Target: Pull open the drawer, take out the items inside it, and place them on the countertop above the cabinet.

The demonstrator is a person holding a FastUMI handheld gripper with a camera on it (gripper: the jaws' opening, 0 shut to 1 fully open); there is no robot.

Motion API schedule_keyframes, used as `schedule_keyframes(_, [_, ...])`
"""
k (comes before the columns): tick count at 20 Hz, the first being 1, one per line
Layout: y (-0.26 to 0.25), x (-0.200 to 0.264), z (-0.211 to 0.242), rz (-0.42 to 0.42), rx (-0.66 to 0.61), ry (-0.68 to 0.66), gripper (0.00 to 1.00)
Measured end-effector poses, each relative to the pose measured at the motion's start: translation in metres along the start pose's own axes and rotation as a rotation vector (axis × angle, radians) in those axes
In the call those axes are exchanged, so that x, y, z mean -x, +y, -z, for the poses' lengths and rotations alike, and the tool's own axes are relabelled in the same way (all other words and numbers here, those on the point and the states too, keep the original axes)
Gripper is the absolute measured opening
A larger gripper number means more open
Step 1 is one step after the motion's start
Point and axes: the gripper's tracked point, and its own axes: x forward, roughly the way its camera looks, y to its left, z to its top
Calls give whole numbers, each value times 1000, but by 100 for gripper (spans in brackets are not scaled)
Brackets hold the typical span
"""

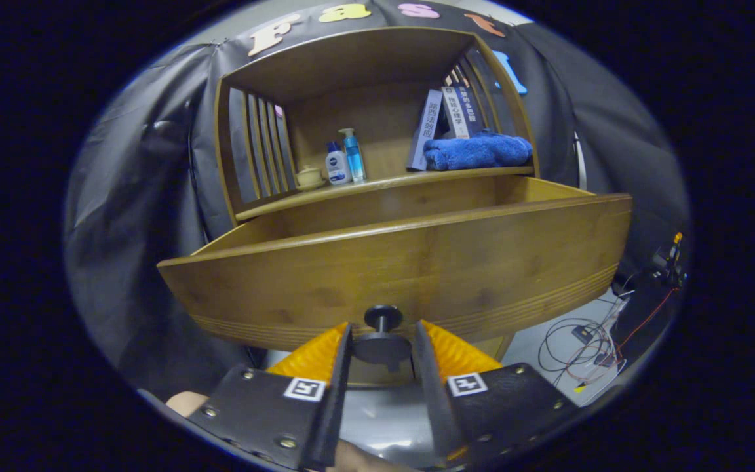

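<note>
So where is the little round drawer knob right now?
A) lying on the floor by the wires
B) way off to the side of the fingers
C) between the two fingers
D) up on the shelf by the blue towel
C: the knob on the pulled-out drawer sits in the gap between the two fingers of the gripper, with a sliver of space showing on each side of it.

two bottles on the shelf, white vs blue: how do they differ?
The white bottle is shorter and squat with a blue cap; the blue bottle is taller, slimmer and see-through, with a pump-style top. White stands nearer the small cup, blue nearer the books. Both stand upright, side by side on the shelf. The gripper brackets the drawer knob.
</note>
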Motion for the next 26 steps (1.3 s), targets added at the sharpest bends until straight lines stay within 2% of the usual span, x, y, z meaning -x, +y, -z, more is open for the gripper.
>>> schedule_keyframes(1, [-2,5,-1,4,16,-6,59])
schedule_keyframes(5, [-2,29,-24,-3,49,-45,60])
schedule_keyframes(8, [3,40,-60,-9,51,-94,60])
schedule_keyframes(14, [8,11,-119,-27,87,-113,60])
schedule_keyframes(20, [12,-48,-133,-51,100,4,60])
schedule_keyframes(26, [12,-96,-107,-54,183,310,60])
